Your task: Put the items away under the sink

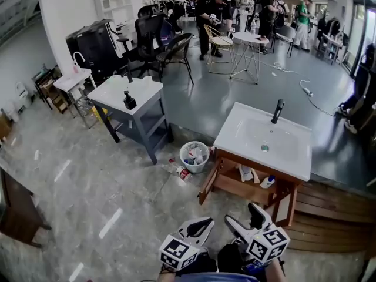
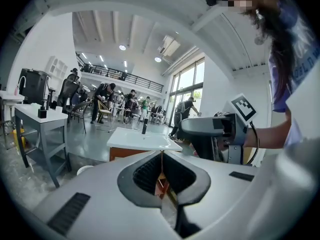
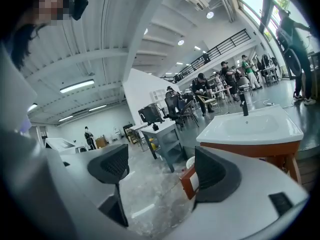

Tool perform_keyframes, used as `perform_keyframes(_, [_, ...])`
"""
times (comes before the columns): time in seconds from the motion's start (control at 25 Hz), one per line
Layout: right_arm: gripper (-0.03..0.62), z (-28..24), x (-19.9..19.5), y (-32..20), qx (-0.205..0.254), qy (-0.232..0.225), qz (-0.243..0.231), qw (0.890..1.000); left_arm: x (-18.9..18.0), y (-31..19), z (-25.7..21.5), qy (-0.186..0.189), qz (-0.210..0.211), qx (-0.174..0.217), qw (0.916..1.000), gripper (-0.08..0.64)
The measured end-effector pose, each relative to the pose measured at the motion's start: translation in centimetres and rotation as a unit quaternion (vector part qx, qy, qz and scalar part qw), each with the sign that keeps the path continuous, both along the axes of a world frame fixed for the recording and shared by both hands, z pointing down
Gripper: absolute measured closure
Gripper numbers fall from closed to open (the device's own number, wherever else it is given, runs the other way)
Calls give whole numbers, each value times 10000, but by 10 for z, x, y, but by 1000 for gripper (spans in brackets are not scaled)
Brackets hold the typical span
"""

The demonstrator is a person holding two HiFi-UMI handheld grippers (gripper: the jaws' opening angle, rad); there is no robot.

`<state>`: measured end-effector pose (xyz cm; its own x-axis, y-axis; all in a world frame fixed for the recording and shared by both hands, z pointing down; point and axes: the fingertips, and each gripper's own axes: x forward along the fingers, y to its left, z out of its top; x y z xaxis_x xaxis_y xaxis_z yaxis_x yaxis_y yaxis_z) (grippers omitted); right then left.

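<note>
The white sink [image 1: 292,156] with a black faucet [image 1: 277,110] stands on a wooden cabinet [image 1: 218,178] ahead of me. On the open shelf under it lie a white packet [image 1: 245,173] and a small white bottle [image 1: 268,181]. A white basket [image 1: 194,156] with several items stands on the floor to the cabinet's left, and a bottle [image 1: 183,171] lies beside it. My left gripper [image 1: 201,224] is shut and holds nothing; its jaws meet in the left gripper view [image 2: 161,156]. My right gripper [image 1: 247,217] stands open and empty [image 3: 162,171]. Both hover low, short of the cabinet.
A grey table [image 1: 141,91] with a black bottle [image 1: 129,100] stands to the left of the basket. Wooden decking [image 1: 329,216] lies right of the cabinet. Chairs, a round table [image 1: 251,38] and several people are farther back. A dark cabinet edge [image 1: 17,210] is at my left.
</note>
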<state>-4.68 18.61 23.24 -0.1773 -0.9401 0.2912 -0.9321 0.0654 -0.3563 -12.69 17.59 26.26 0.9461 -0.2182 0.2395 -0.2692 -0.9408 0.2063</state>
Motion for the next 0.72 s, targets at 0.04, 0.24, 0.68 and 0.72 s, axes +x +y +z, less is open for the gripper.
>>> perform_keyframes(0.04, [163, 1, -3, 5, -4, 21, 3, 10000, -2, 4, -2, 15, 27, -11, 10000, 543])
perform_keyframes(0.24, [520, -7, 12, 32, -48, 172, 830, 9964, -9, 23, -12, 33, 141, 21, 9999, 543])
perform_keyframes(0.68, [520, -46, 33, 110, 124, 526, 619, 9966, 25, 87, -54, 360, 6, 237, 9991, 543])
perform_keyframes(0.72, [520, -46, 36, 123, 124, 529, 593, 9968, 28, 100, -55, 374, 7, 230, 9990, 543])
